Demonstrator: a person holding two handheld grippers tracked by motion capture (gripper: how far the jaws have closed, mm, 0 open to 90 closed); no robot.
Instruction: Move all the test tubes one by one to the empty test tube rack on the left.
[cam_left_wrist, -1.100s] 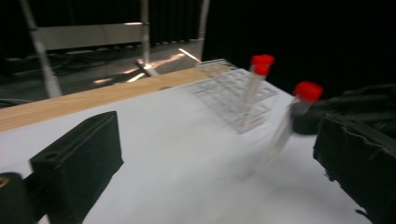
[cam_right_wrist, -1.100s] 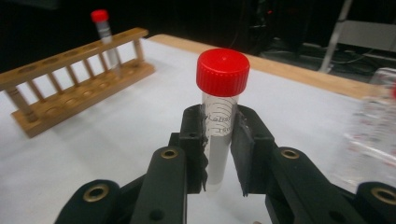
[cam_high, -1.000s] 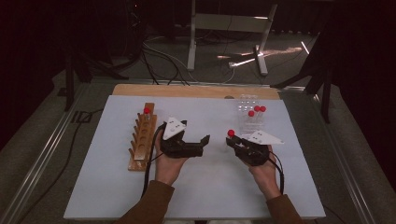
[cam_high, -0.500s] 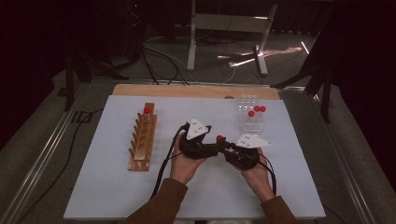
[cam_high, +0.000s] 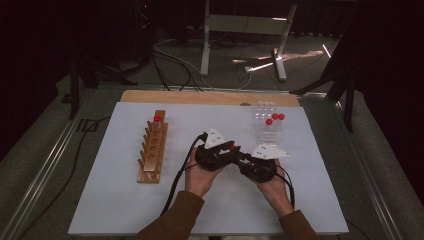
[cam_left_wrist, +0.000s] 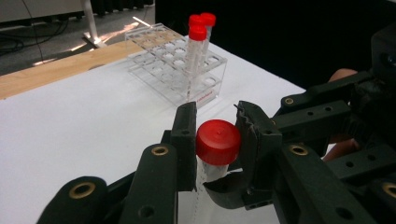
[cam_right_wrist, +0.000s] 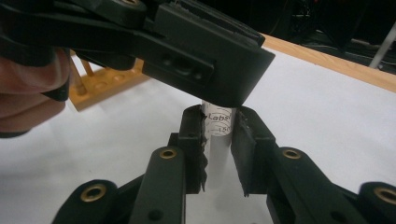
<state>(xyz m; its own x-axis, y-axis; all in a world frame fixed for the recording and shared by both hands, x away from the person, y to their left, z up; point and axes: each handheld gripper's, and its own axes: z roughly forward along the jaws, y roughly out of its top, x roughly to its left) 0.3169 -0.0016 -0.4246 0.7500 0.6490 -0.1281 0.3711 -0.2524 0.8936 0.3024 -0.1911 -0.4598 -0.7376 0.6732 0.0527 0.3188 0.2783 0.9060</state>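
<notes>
Mid-worktop (cam_high: 125, 210), both tools grip one red-capped tube (cam_left_wrist: 215, 149): the right tool (cam_high: 243, 159) is clamped on its clear body, and the left tool (cam_high: 229, 151), jaws having just closed, pinches it below the cap. Beyond, to the left stands a wooden rack (cam_high: 153, 150); far right, a clear rack (cam_high: 267, 120) holds more red-capped tubes.

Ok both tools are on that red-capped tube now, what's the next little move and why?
Probably open the right tool and let go. It is shut on the tube body, while the left tool has just closed its jaws on the red cap, so the handover looks made. The wooden rack on the left has open holes, a likely place for it next.
</notes>
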